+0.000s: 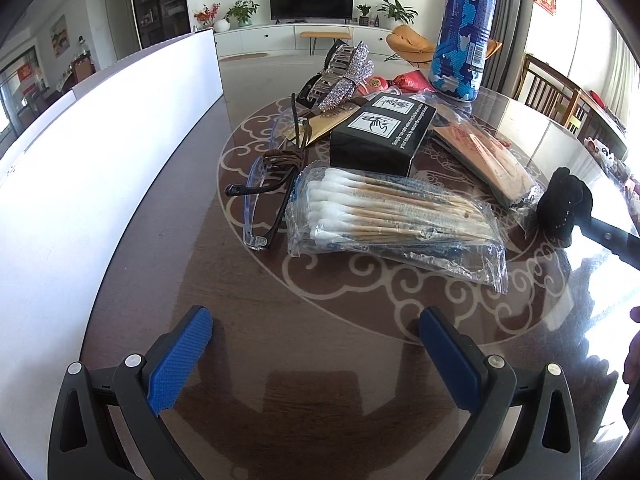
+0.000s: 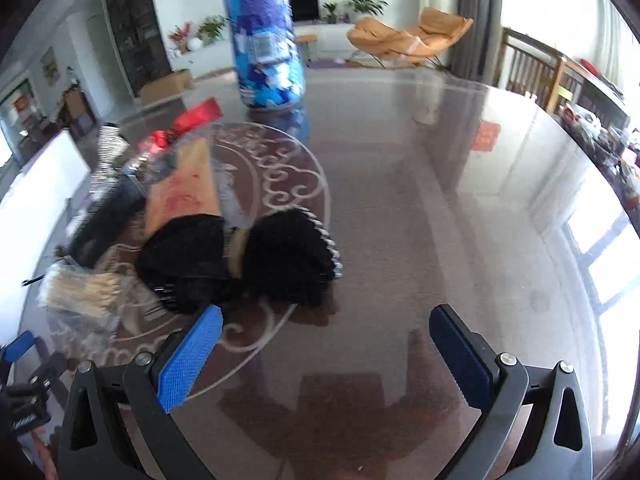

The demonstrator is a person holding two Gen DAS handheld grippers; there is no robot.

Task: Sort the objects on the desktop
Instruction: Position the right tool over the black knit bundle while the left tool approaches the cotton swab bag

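**Over the tabletop, both grippers wait wide open**

Low over the dark tabletop, the left gripper points at a bag of cotton swabs. Its blue fingers are spread apart and hold nothing. Glasses lie just beside the bag. The right gripper hangs low too, its fingers open and empty, near a black hair bow.
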